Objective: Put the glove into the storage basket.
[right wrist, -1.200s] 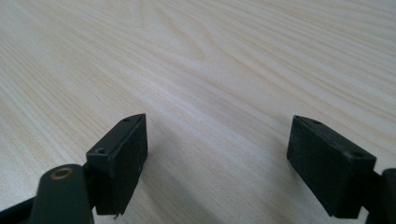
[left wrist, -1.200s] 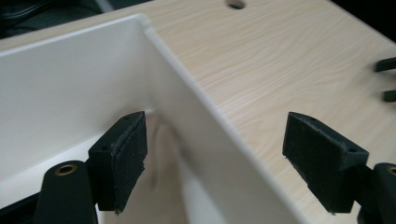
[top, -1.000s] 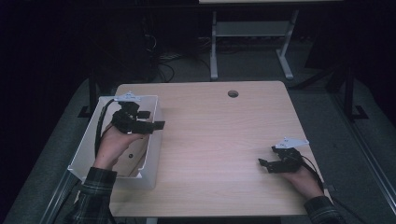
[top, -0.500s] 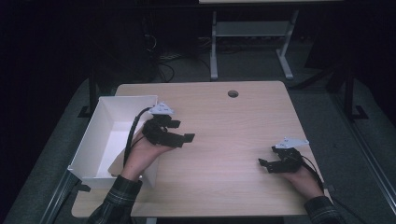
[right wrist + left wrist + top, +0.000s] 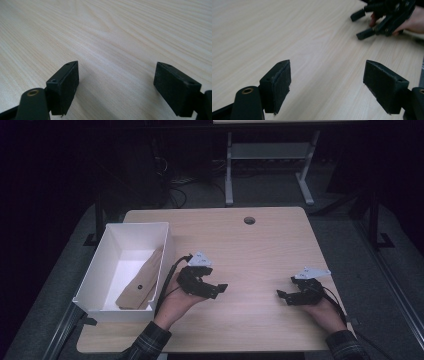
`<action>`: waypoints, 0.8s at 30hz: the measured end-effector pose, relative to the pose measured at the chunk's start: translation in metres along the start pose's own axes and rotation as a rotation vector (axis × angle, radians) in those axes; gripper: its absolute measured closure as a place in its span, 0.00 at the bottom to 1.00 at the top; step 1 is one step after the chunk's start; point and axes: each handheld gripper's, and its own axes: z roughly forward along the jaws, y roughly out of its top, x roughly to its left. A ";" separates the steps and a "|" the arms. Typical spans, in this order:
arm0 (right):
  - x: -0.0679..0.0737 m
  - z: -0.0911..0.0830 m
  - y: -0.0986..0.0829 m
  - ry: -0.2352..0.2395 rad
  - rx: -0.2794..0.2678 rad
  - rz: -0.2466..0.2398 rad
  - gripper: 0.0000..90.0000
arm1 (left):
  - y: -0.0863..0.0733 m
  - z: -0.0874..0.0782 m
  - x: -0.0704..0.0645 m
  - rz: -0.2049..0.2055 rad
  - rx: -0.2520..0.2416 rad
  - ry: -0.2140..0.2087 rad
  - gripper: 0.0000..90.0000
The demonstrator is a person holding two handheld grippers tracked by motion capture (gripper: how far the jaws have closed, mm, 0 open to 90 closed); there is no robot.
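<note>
A white bin [image 5: 95, 275] stands at the table's left edge with a flat brown piece [image 5: 142, 282] lying inside it. My left gripper [image 5: 216, 289] is just right of the bin, low over the wooden table [image 5: 260, 245], open and empty; its pads [image 5: 278, 86] stand wide apart over bare wood. My right gripper [image 5: 283, 296] rests near the front right of the table, also open with nothing between its pads [image 5: 63, 86]. In the left gripper view, the right gripper [image 5: 362, 23] and the hand holding it show at the upper right.
A round cable hole [image 5: 249, 220] sits near the table's far edge. Beyond the table stands a white metal frame [image 5: 265, 165] on a dark floor. Bare wood lies between the two grippers.
My left gripper has come out from over the bin and moved right and toward the front, onto the open table. The brown piece now shows lying in the bin. The right gripper has stayed put.
</note>
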 end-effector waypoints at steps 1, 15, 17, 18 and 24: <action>0.000 0.000 0.000 0.000 0.000 0.000 0.22 | -0.004 0.004 -0.001 0.007 0.007 -0.003 0.24; 0.000 0.000 0.000 0.000 0.000 -0.001 0.22 | -0.044 0.047 0.004 0.066 0.120 0.071 0.24; 0.000 0.000 0.000 -0.001 -0.002 -0.005 0.22 | -0.046 0.048 0.004 0.069 0.136 0.073 0.24; 0.000 0.000 0.000 -0.001 -0.003 -0.005 0.22 | -0.047 0.049 0.004 0.071 0.142 0.074 0.24; 0.000 0.000 0.000 0.000 -0.003 -0.007 0.22 | -0.053 0.052 0.005 0.071 0.156 0.072 0.24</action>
